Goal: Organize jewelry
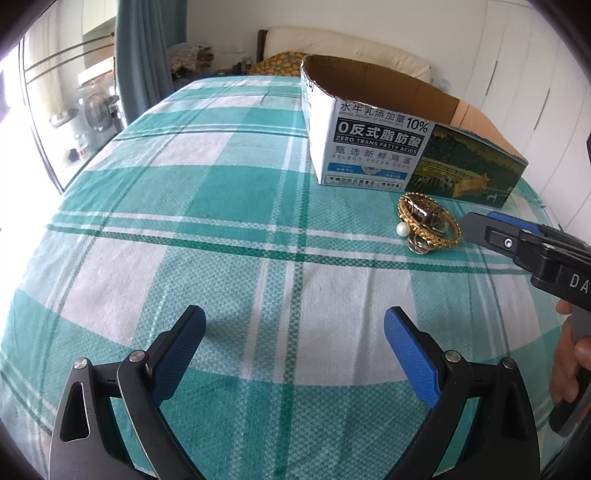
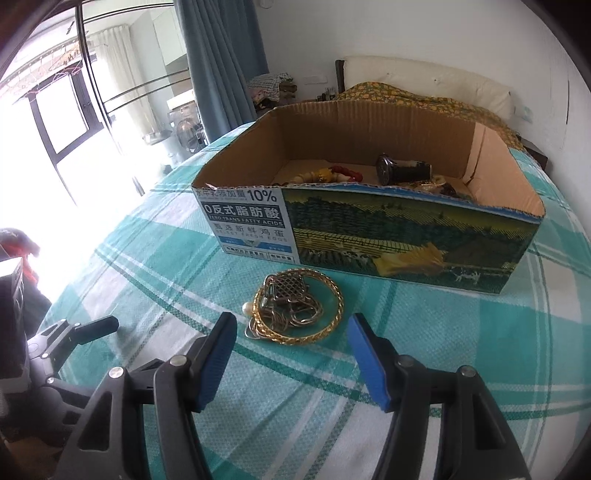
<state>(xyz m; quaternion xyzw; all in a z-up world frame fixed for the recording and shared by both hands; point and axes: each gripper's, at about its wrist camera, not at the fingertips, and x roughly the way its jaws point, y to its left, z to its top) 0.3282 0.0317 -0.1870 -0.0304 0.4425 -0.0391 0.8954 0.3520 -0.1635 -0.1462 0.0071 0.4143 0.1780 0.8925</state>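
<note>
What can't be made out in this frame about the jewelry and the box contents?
- Cardboard box floor: in the right wrist view the near wall hides most of it; in the left wrist view, all.
- Watch: dial too small to read.
- Jewelry pile: pieces tangled inside the gold bangle; count unclear.
- Right gripper: opening unreadable side-on in the left view.

A teal and white checked cloth (image 1: 221,206) covers the bench, which fills the foreground. Hard daylight floods in from the large dark-framed windows (image 2: 62,110), washing out the glass. A blue-grey curtain (image 2: 221,62) hangs beside them. Past the bench's far edge stands a bed (image 2: 424,96) with a cream padded headboard (image 1: 351,44) and a yellow-flowered green cover, set against a plain white wall (image 2: 406,26). White wardrobe doors (image 1: 524,74) line the opposite side. A heap of folded fabric (image 2: 269,86) sits near the curtain.
</note>
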